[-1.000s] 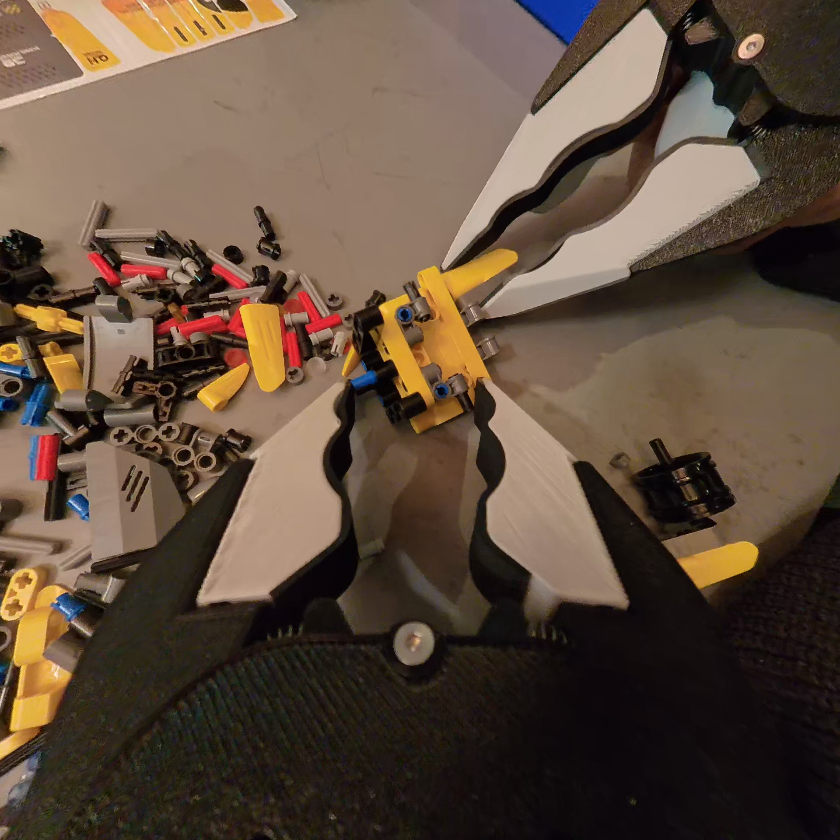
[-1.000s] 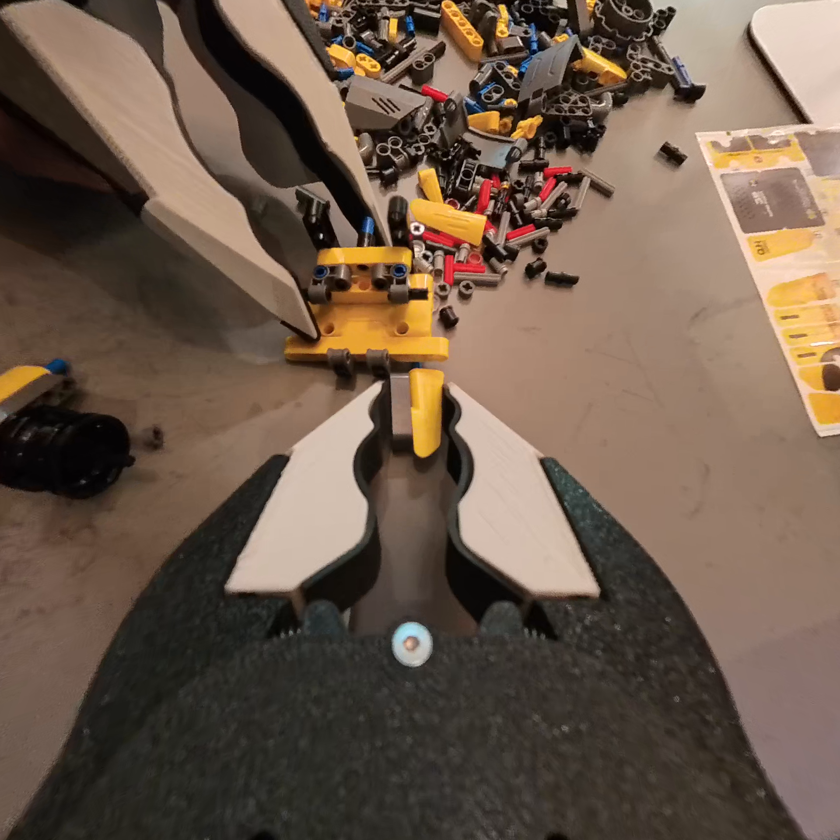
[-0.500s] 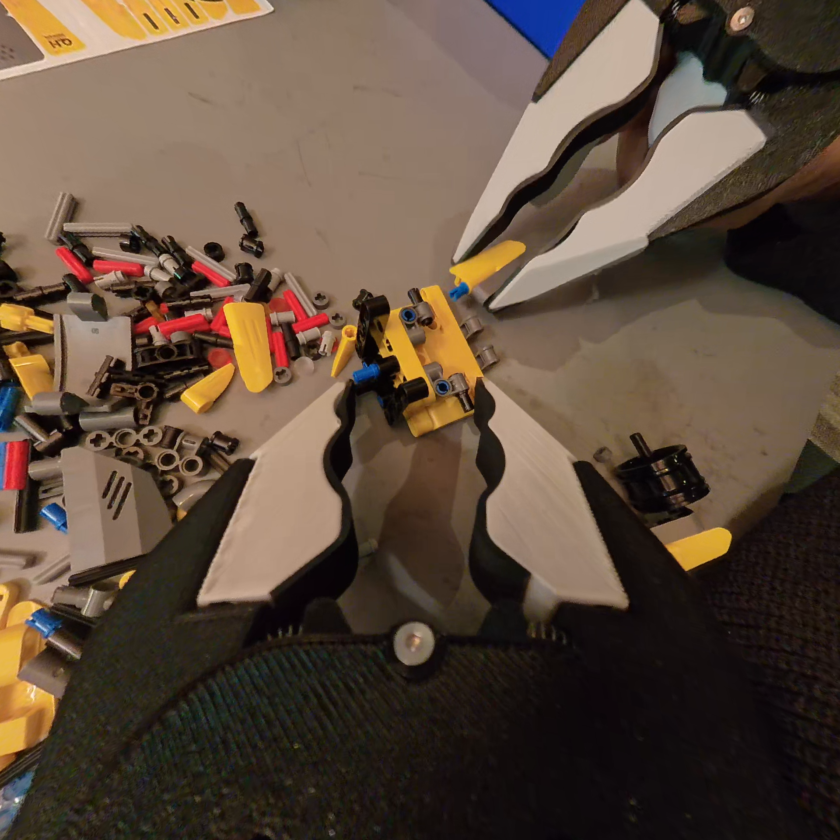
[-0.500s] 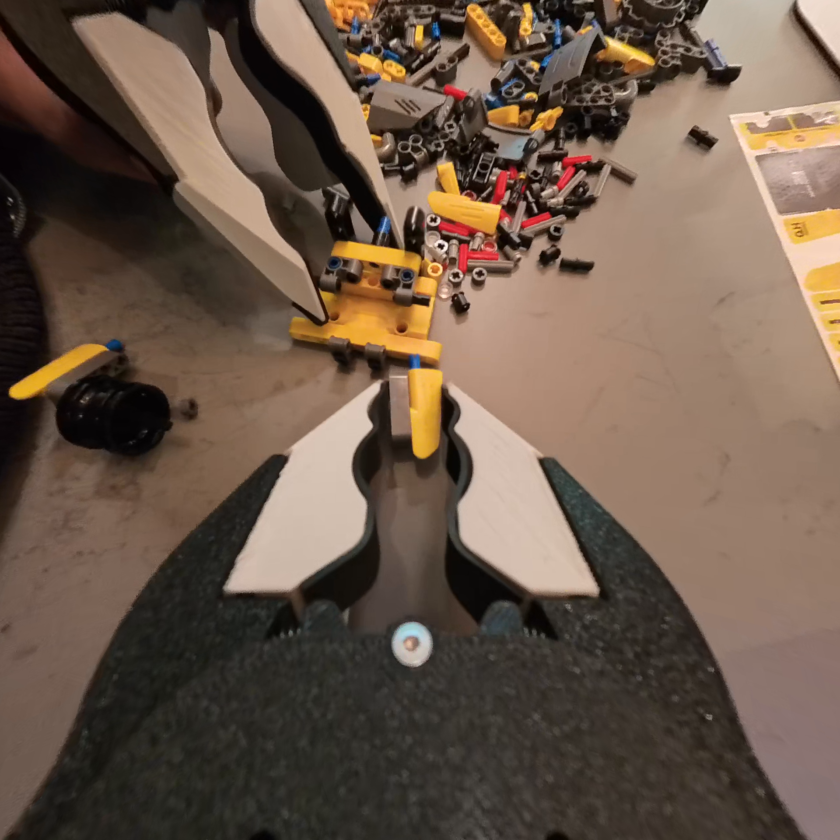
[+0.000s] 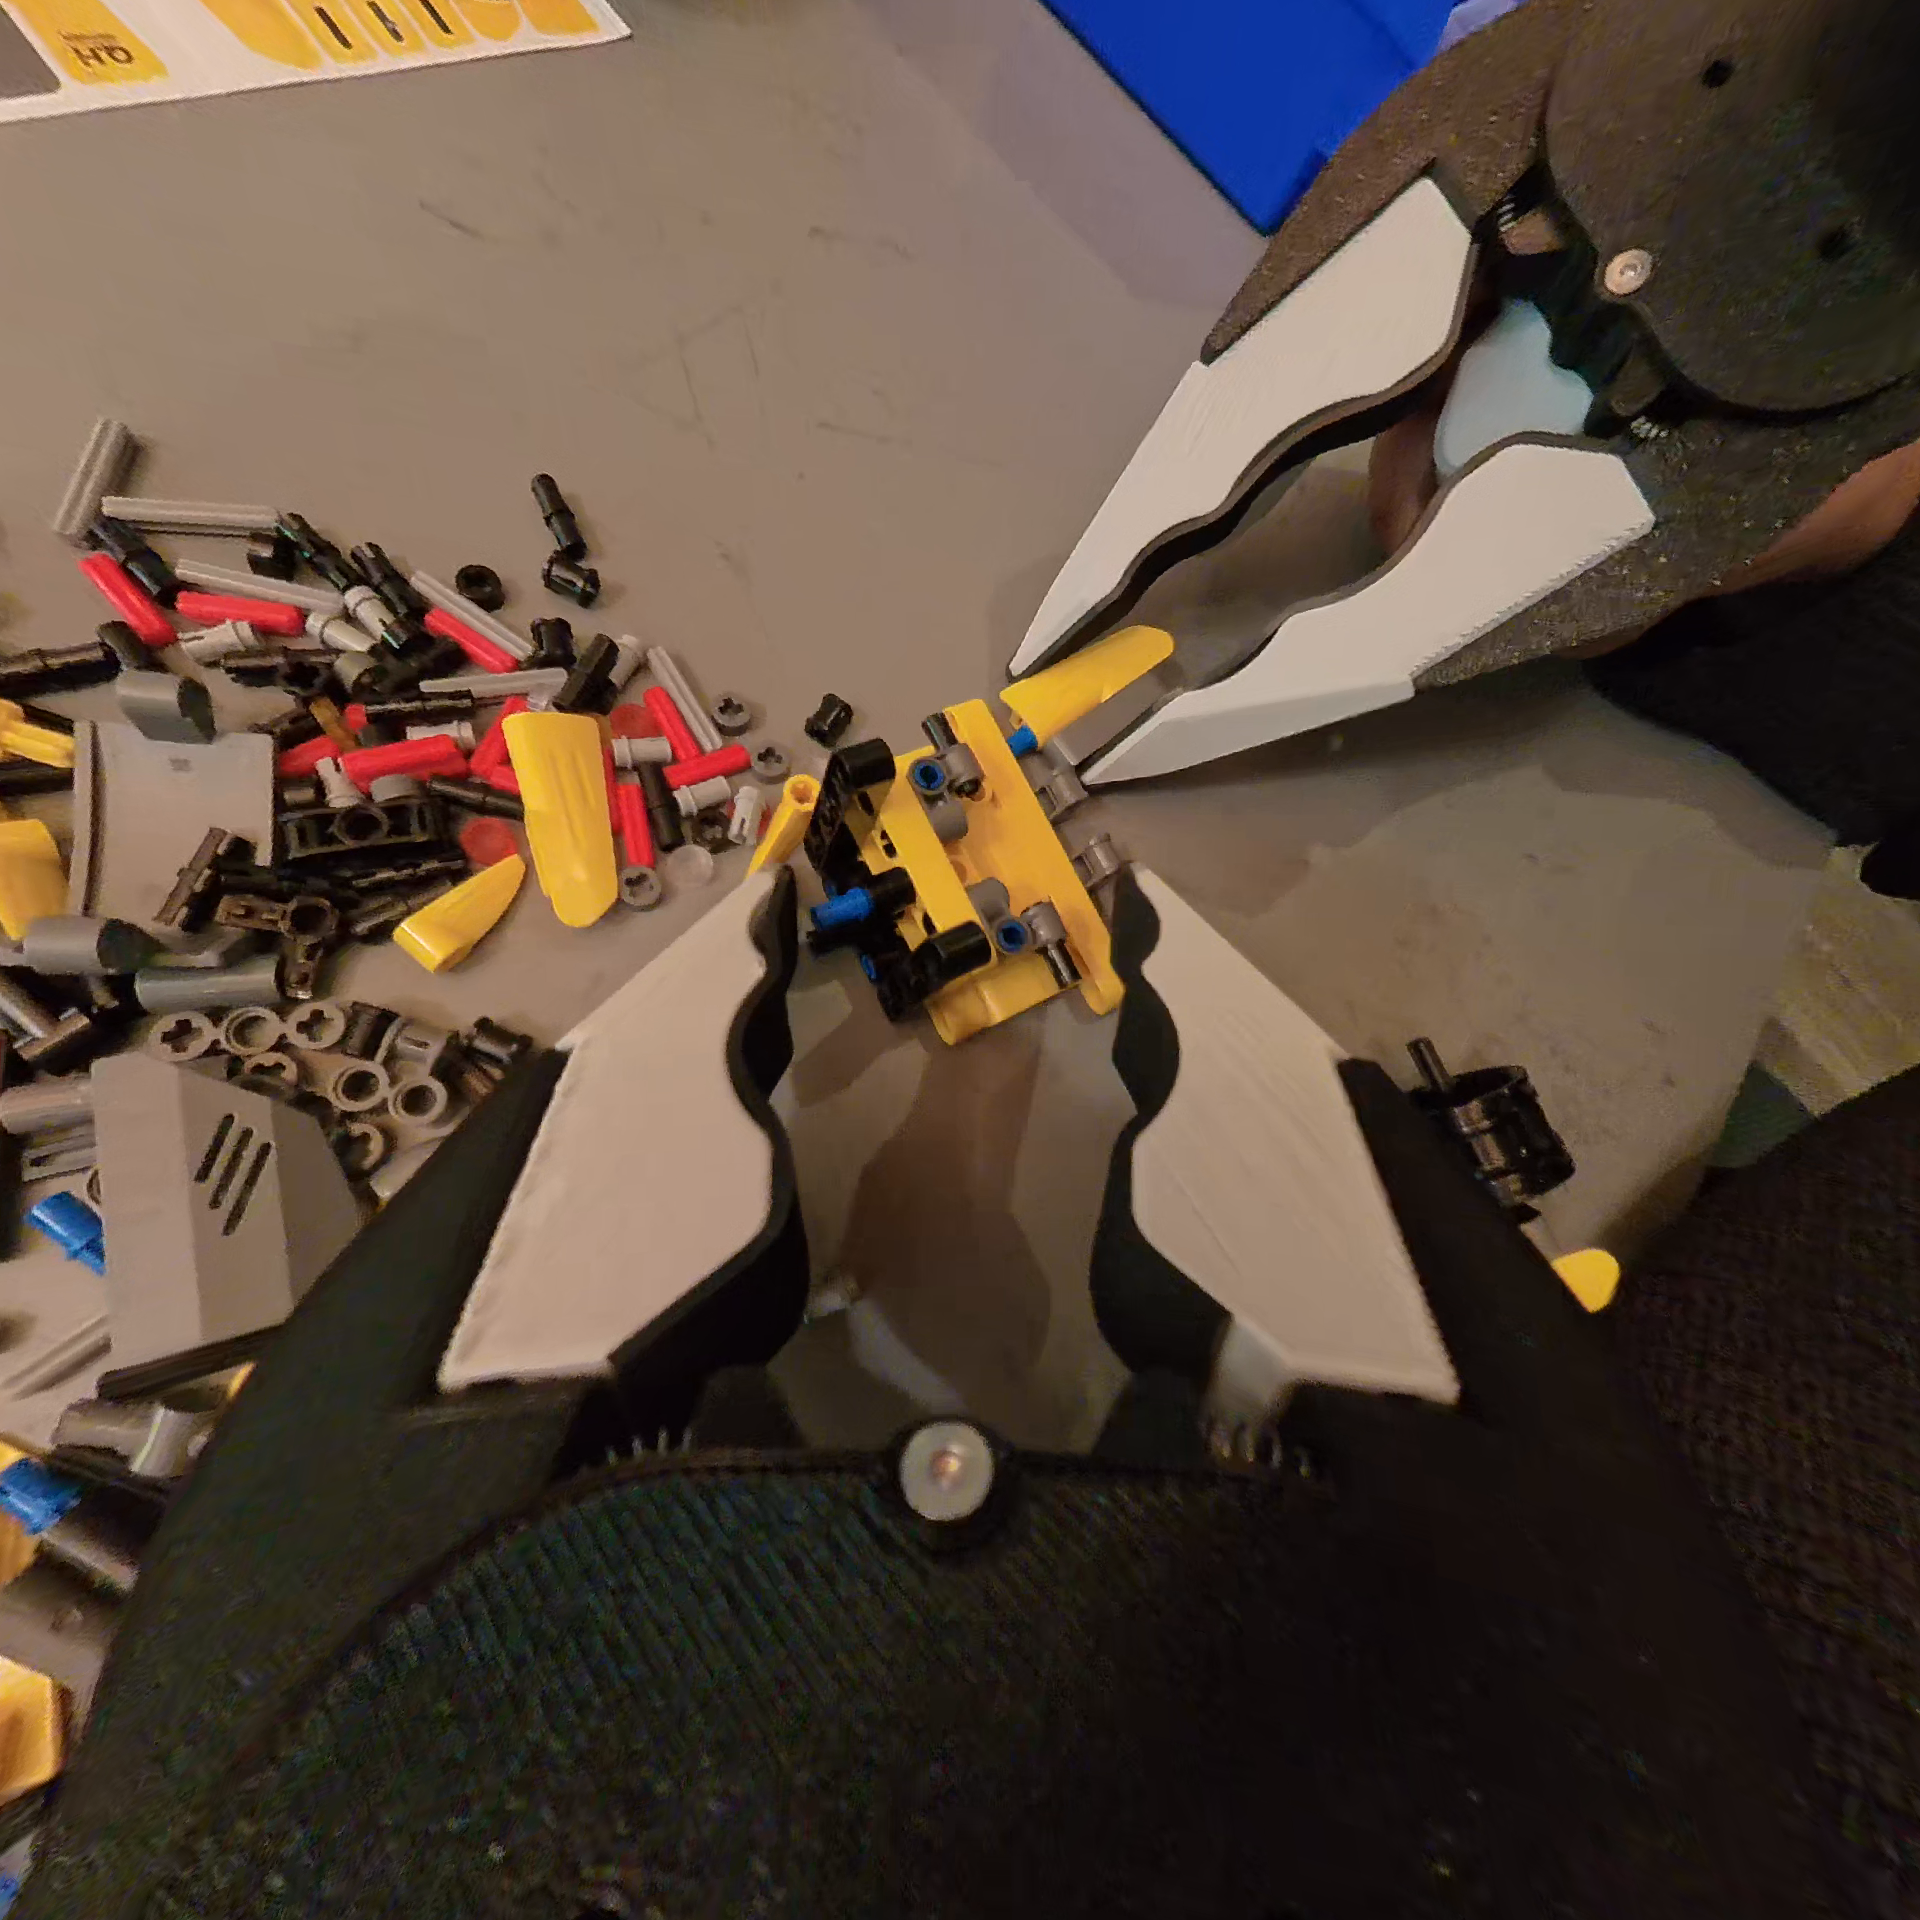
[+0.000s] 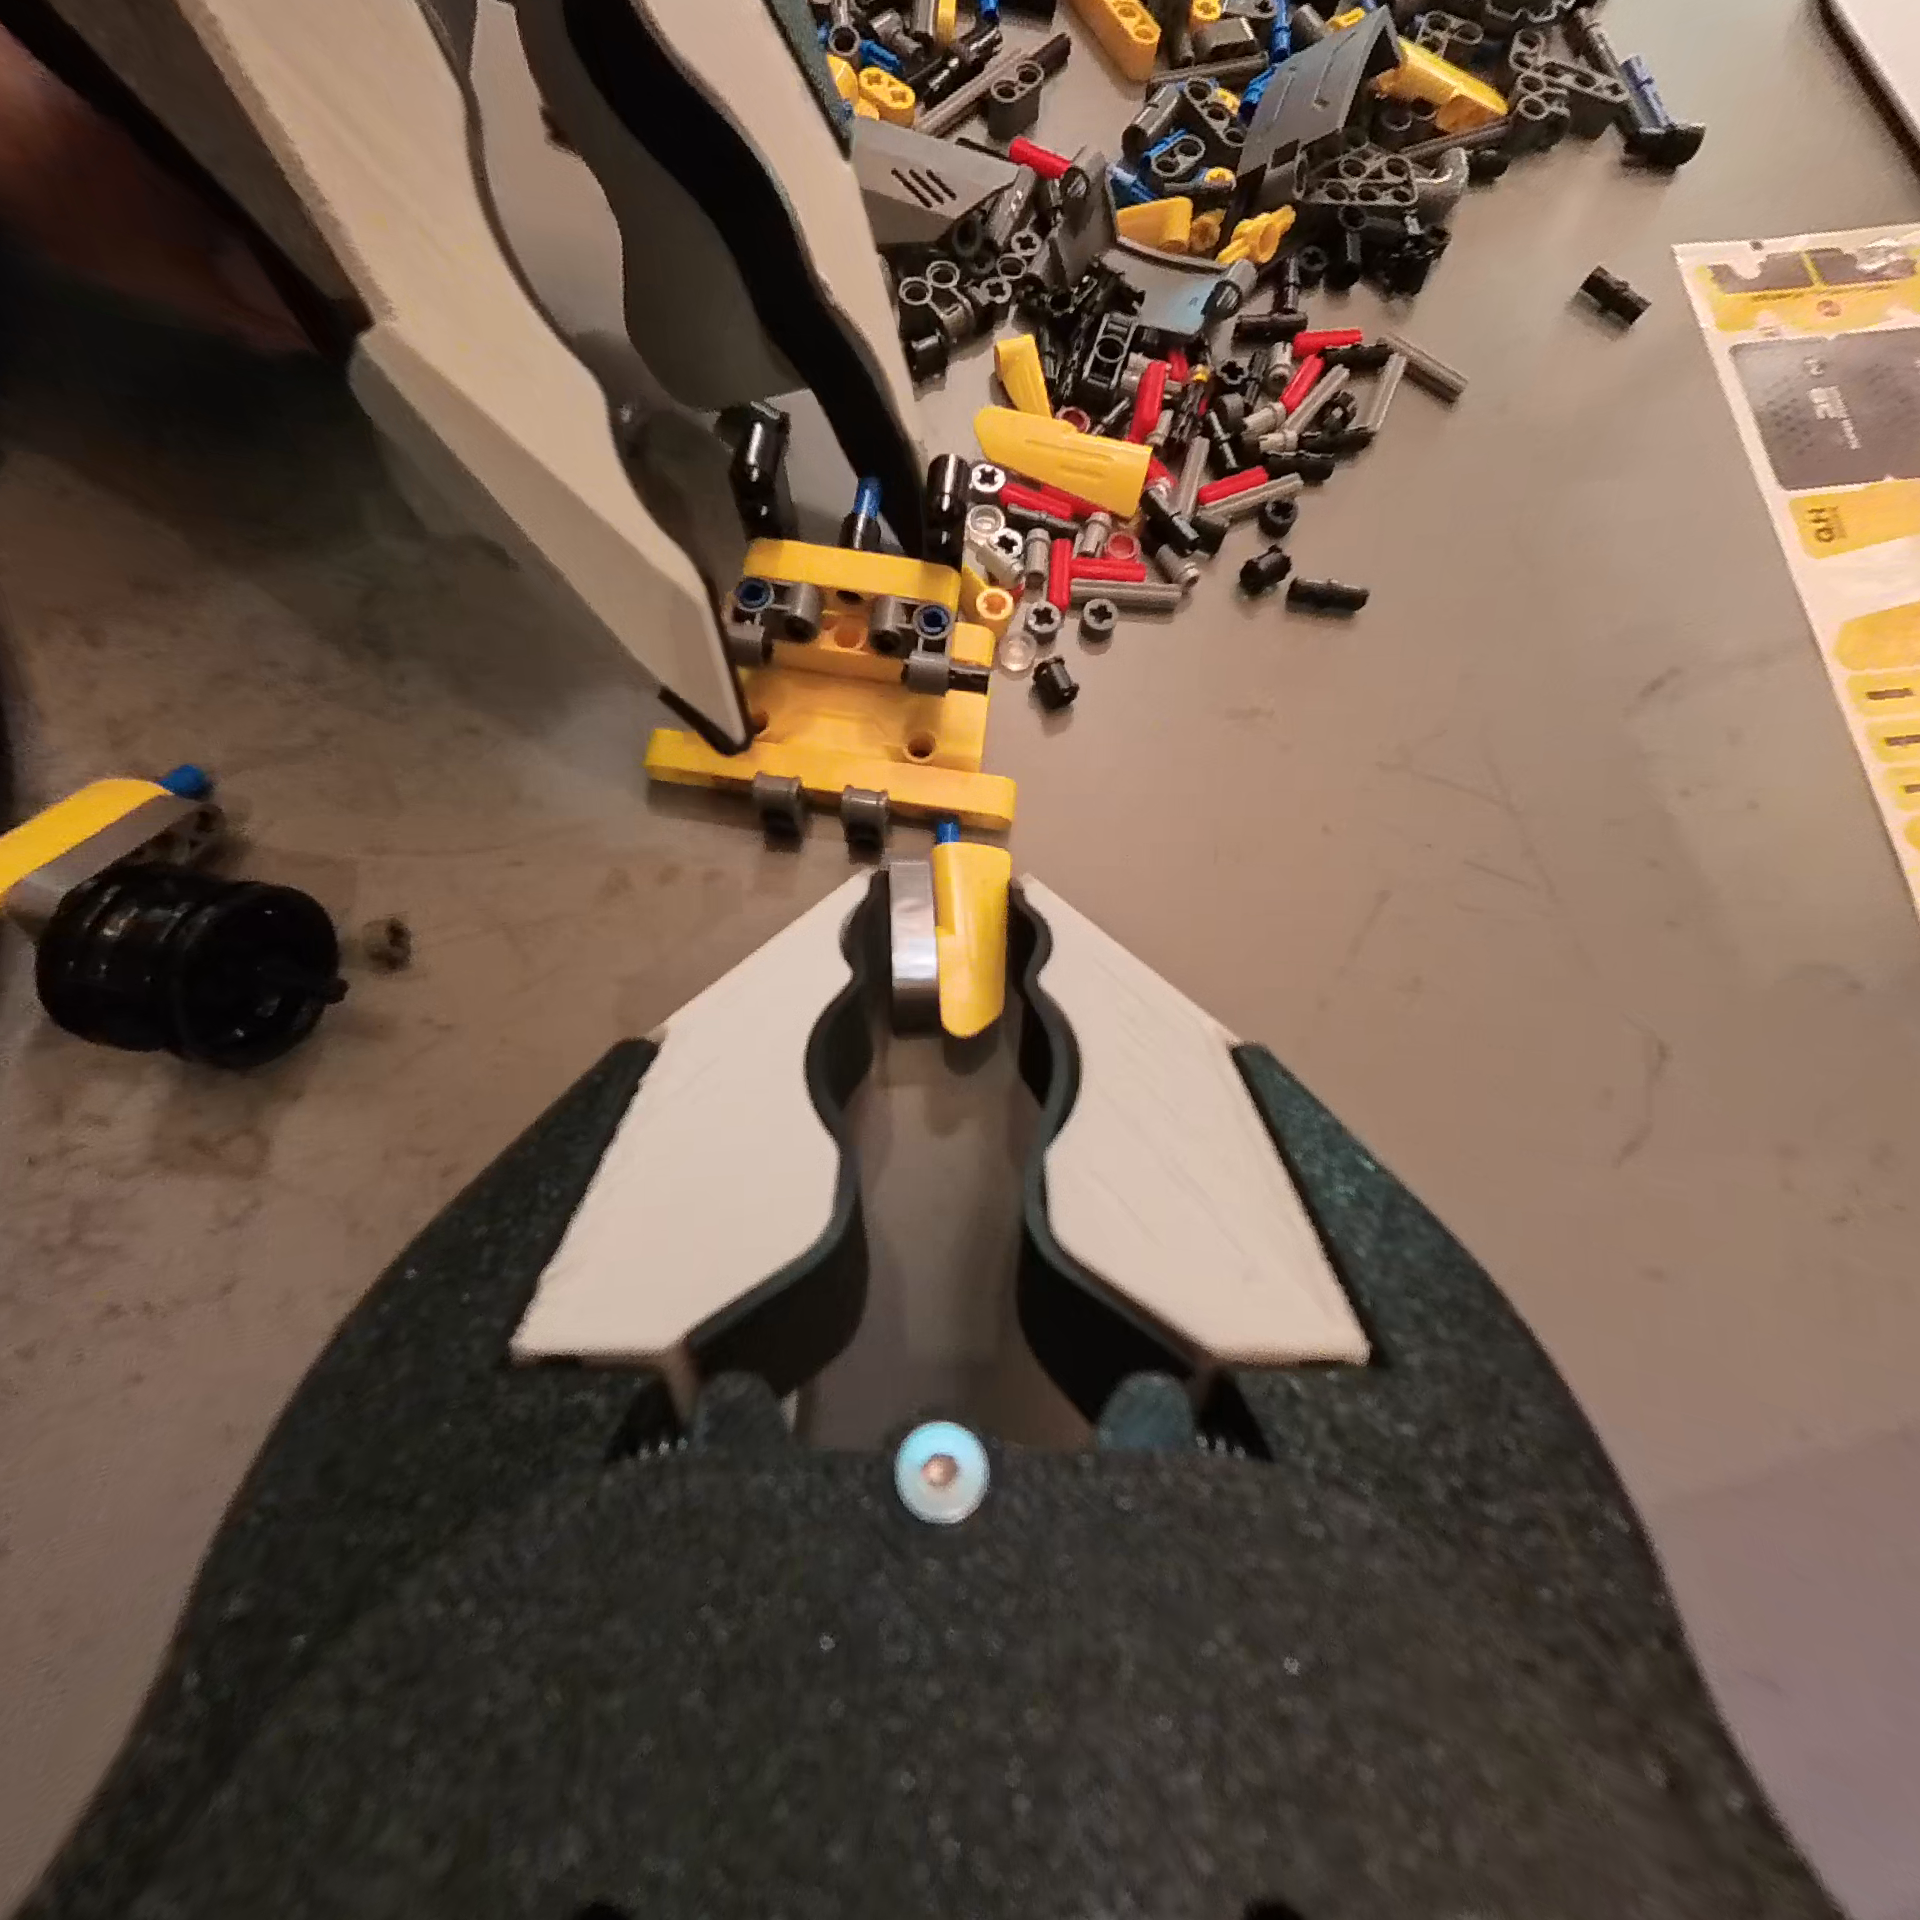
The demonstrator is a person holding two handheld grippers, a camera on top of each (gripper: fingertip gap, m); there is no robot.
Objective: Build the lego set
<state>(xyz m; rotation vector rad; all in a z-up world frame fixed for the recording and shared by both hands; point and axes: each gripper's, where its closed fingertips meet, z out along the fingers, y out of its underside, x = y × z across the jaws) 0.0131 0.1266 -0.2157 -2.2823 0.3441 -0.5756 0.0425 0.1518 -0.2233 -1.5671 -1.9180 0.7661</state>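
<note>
A yellow brick assembly (image 5: 1023, 883) with black, grey and blue pins rests on the grey table (image 5: 727, 312). My left gripper (image 5: 951, 894) has its jaws wide, one fingertip pressed against each side of the assembly. It also shows in the right wrist view (image 6: 810, 613), gripping the assembly (image 6: 862, 727). My right gripper (image 6: 945, 894) is shut on a small yellow curved panel (image 6: 971, 935) backed by a grey piece, with a blue pin at its front. The pin sits at the assembly's near corner. In the left wrist view my right gripper (image 5: 1049, 722) holds the panel (image 5: 1091, 675) against the assembly's far end.
A pile of loose red, black, grey and yellow parts (image 5: 364, 790) lies left of the assembly, also in the right wrist view (image 6: 1195, 343). A black wheel hub (image 6: 187, 977) with a yellow piece lies nearby. A printed sheet (image 6: 1829, 468) lies on the table. A blue object (image 5: 1247, 94) sits beyond. My right fingertips sit around 5 cm from my left ones.
My right gripper drew its panel back from the assembly, then came in again so the blue pin meets the assembly's corner. My left gripper kept hold of the assembly.
</note>
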